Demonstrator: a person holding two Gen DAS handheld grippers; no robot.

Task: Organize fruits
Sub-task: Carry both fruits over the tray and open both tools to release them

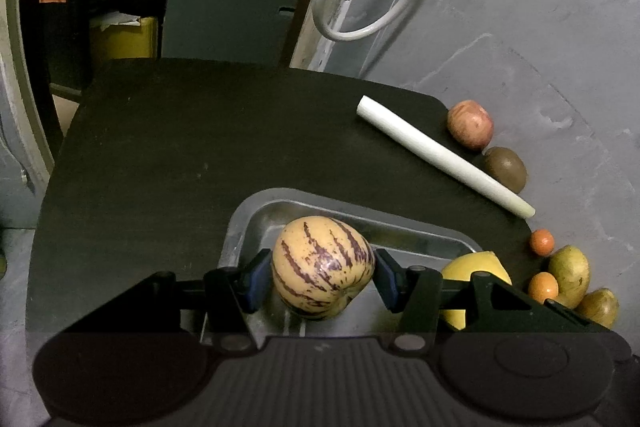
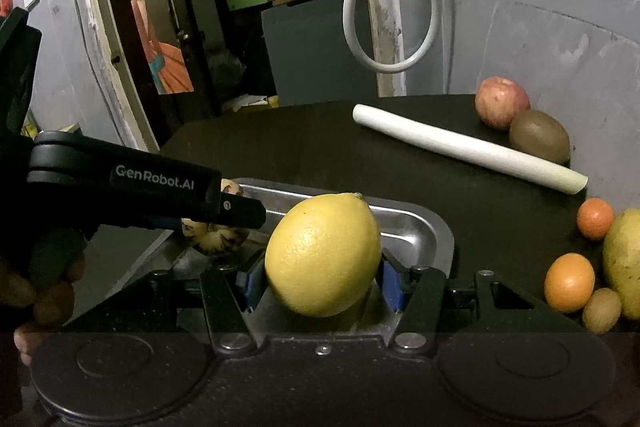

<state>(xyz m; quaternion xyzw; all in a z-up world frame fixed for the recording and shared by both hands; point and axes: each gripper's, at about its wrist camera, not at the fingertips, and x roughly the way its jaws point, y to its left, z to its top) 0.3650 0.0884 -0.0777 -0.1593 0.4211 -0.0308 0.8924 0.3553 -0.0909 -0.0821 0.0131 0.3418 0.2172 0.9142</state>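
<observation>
My left gripper [image 1: 322, 277] is shut on a cream melon with purple stripes [image 1: 322, 267] and holds it over the metal tray [image 1: 256, 211]. My right gripper [image 2: 320, 281] is shut on a yellow lemon [image 2: 322, 255] and holds it over the same tray [image 2: 424, 231]. In the right wrist view the left gripper [image 2: 224, 211] shows at the left with the striped melon [image 2: 212, 239] partly hidden behind it. The lemon also shows in the left wrist view [image 1: 472, 267], right of the melon.
On the dark table [image 1: 180, 147] lie a white stalk [image 1: 440, 155], a red apple [image 1: 470, 125] and a kiwi [image 1: 506, 169] at the back right. Two small oranges [image 2: 570, 283] [image 2: 595, 219], a mango [image 2: 624, 263] and a small kiwi [image 2: 602, 311] lie at the right edge. A white hose [image 2: 360, 27] hangs behind.
</observation>
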